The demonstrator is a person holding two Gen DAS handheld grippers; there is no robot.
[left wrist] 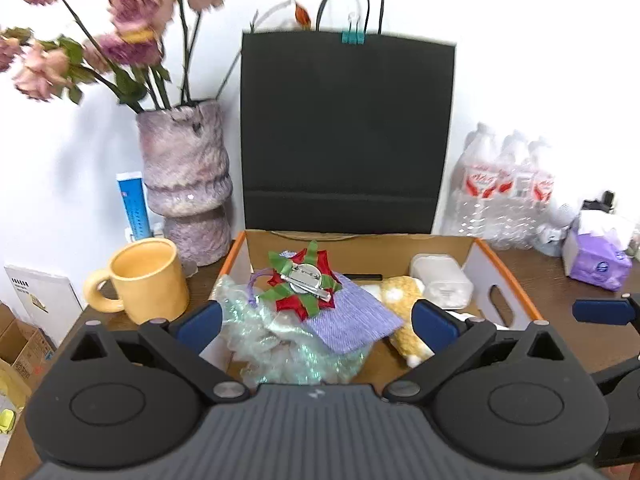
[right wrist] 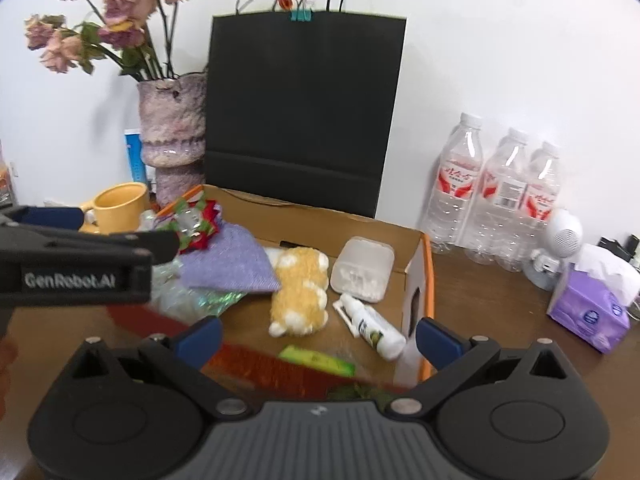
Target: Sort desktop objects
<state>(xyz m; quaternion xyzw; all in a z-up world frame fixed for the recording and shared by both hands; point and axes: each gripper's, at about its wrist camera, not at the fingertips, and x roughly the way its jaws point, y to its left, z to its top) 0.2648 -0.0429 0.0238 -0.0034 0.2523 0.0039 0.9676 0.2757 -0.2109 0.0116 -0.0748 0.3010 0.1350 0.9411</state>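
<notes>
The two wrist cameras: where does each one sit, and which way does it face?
Left wrist: sits on the left tool, facing the open cardboard box and black paper bag; its open blue fingers show.
Right wrist: sits on the right tool, further right, facing the same box; the left tool crosses its left edge.
Shared: box, bag, yellow ceramic mug.

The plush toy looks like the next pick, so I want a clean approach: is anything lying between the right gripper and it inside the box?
Nothing visible blocks it. The right gripper is open, and the plush toy lies uncovered ahead on the box floor. The purple cloth touches its left side; the white tube lies to its right.
</notes>
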